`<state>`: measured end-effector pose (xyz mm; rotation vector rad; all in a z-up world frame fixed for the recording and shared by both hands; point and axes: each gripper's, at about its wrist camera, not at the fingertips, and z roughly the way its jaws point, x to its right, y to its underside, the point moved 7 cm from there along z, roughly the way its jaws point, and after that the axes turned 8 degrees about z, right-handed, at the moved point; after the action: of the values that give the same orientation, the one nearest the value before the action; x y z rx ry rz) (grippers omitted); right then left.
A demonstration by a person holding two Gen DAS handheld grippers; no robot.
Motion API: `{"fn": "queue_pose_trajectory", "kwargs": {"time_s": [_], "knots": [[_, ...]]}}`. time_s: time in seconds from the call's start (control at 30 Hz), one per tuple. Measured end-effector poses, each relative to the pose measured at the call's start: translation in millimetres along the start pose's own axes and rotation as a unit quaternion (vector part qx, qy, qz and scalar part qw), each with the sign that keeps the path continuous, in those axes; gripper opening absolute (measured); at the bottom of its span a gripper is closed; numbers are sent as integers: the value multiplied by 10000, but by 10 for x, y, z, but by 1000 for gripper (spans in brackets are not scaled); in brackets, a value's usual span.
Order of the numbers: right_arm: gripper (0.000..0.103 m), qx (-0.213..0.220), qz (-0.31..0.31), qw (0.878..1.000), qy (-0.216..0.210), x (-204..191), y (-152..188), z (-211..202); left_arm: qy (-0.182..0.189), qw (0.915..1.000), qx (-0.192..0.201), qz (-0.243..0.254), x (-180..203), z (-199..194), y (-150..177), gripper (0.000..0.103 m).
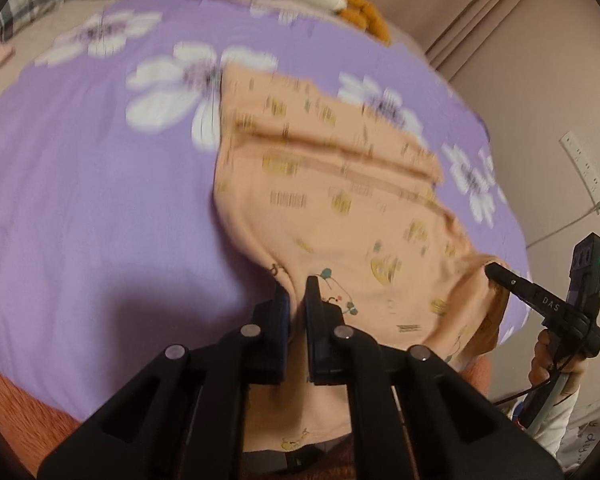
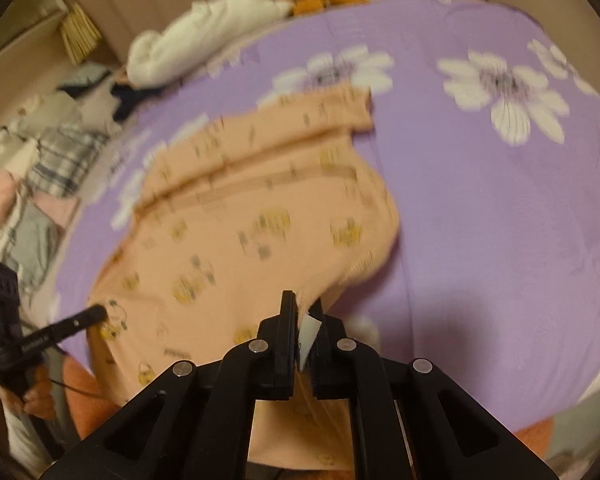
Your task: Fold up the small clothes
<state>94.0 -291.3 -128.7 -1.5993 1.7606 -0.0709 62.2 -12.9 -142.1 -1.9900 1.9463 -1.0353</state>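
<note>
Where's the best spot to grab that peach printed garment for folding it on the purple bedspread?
Grip the peach garment at the two corners of its near hem, coming from the bed's near edge. It lies lengthwise away, so that edge lifts evenly. The left gripper and right gripper already pinch there.

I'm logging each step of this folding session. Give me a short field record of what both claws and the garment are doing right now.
garment: peach printed garment, partly lying on the purple floral bedspread
left claw: shut on the garment's near edge
right claw: shut on the garment's near edge, a white label between its fingers
near edge: pulled up into the claws; far part flat on the bedspread
background: white pillow, plaid clothes at the bed's edge
</note>
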Motion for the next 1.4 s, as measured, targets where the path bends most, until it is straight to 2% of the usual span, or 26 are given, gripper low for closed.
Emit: {"fn": "queue_pose_trajectory", "kwargs": {"time_s": [0.1, 0.17, 0.23, 0.3, 0.37, 0.53, 0.8, 0.83, 0.87, 0.9, 0.93, 0.97, 1.0, 1.03, 1.17, 1.4], "knots": [[7, 319, 0, 9994, 134, 0, -253, -50, -164, 9994, 295, 111, -51, -44, -263, 7], [7, 416, 42, 9989, 204, 38, -367, -8, -212, 9991, 357, 128, -105, 21, -394, 8], [7, 391, 149, 9989, 210, 87, -464, 112, -242, 9991, 305, 151, -143, 129, -463, 8], [7, 334, 198, 9988, 307, 141, -524, 267, -442, 9984, 244, 270, -193, 296, -530, 8], [7, 259, 195, 9986, 428, 189, -545, 408, -591, 9979, 69, 263, -265, 517, -553, 8], [7, -65, 324, 9973, 660, 353, -503, 735, -650, 9974, -316, 29, -451, 842, -477, 10], [7, -167, 385, 9967, 689, 425, -437, 811, -589, 9976, -356, 49, -445, 796, -476, 12], [7, -187, 388, 9965, 713, 426, -436, 802, -569, 9977, -355, 48, -432, 777, -479, 18], [13, -201, 386, 9962, 760, 432, -431, 757, -543, 9979, -352, 63, -415, 743, -476, 22], [25, -178, 372, 9959, 805, 436, -432, 718, -515, 9980, -343, 87, -392, 696, -470, 31], [33, -129, 348, 9958, 843, 440, -448, 679, -489, 9983, -311, 104, -371, 649, -467, 39], [48, -14, 310, 9957, 878, 447, -450, 590, -480, 9985, -245, 119, -352, 582, -464, 43], [54, 47, 290, 9956, 893, 452, -447, 538, -508, 9985, -179, 131, -348, 520, -458, 52], [54, 92, 270, 9955, 909, 467, -426, 455, -533, 9984, -113, 146, -347, 455, -445, 57], [54, 126, 316, 9964, 782, 501, -347, 274, -499, 9987, -14, 107, -383, 245, -319, 60], [54, -116, 438, 9971, 618, 573, -58, 224, -293, 9989, -312, -178, -452, 210, 76, 61]]}}
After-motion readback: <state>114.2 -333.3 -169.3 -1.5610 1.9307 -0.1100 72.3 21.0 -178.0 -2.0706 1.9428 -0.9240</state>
